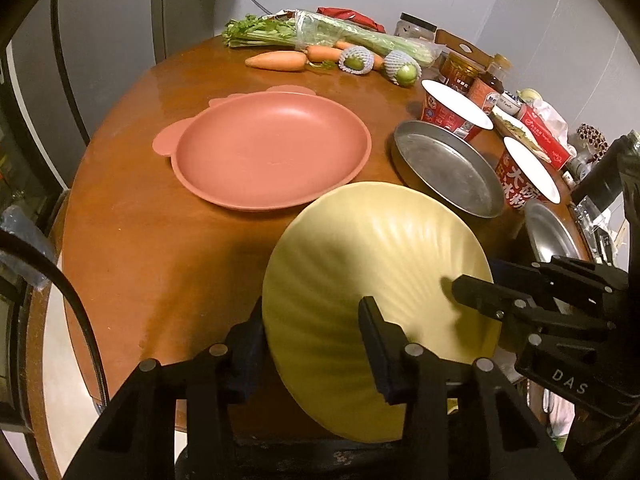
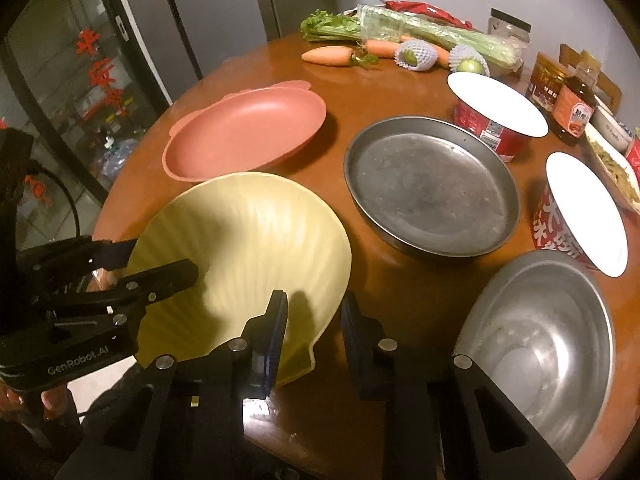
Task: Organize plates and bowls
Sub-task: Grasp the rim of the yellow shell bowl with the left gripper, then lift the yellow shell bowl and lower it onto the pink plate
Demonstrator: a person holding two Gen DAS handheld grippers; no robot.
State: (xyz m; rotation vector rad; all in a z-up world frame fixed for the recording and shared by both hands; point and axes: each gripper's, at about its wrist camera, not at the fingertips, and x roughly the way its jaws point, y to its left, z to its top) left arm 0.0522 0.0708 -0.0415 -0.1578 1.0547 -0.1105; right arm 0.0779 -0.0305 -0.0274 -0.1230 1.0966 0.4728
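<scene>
A pale yellow shell-shaped plate (image 1: 376, 280) is sitting tilted at the near edge of the round wooden table (image 1: 132, 240), with both claws gripping it. The left claw (image 1: 312, 344) is straddling the plate's near-left rim, one finger below the edge and the other lying on the ribbed upper face; its pads are pressing on the plate. The right claw (image 2: 314, 332) is reaching in from the other side. In the left wrist view one of its fingers is lying on the plate's top face with the other passing behind the rim, so it seems to be clamped on the plate as well, though in its own view the contact under the far finger is hard to make out.

Beyond the yellow plate a pink plate (image 1: 272, 152) with small ear-like tabs is resting flat on the table, just apart from the yellow one. To its right a shallow round metal pan (image 2: 430, 188) is lying flat, and nearer the right claw a steel bowl (image 2: 540, 344) is sitting at the table's edge. Two red instant-noodle cups (image 2: 500, 112) with white lids are standing behind the pan. Carrots (image 1: 276, 61), celery (image 1: 280, 32) and net-wrapped green fruit (image 1: 356, 60) are lying along the far side.
</scene>
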